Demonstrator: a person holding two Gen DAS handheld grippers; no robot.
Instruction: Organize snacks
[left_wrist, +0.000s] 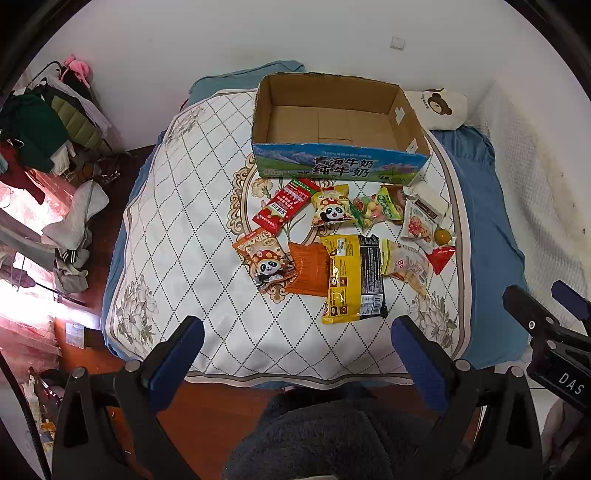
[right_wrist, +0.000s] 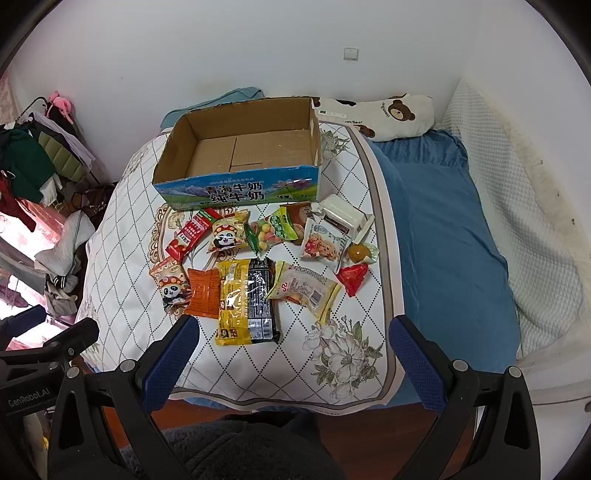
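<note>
An empty cardboard box (left_wrist: 406, 122) (right_wrist: 177, 144) with a blue printed front stands on a quilted mat at the far side of the bed. In front of it lie several snack packets: a yellow-and-black pack (left_wrist: 352, 278) (right_wrist: 245, 301), an orange pack (left_wrist: 308, 269) (right_wrist: 205, 291), two panda packs (left_wrist: 267, 260) (left_wrist: 330, 206), a red pack (left_wrist: 284, 205) (right_wrist: 186, 234), a red triangular sweet (left_wrist: 439, 258) (right_wrist: 352, 278). My left gripper (left_wrist: 297, 343) hangs open above the mat's near edge, well short of the snacks. My right gripper (right_wrist: 293, 343) is open too, nothing between its fingers.
The quilted mat (left_wrist: 192, 206) covers a blue bedsheet (right_wrist: 450, 236). A bear-print pillow (right_wrist: 395, 112) lies behind the box. A rack of clothes (left_wrist: 40, 129) and a heap on the floor stand at the left. A white wall runs behind the bed.
</note>
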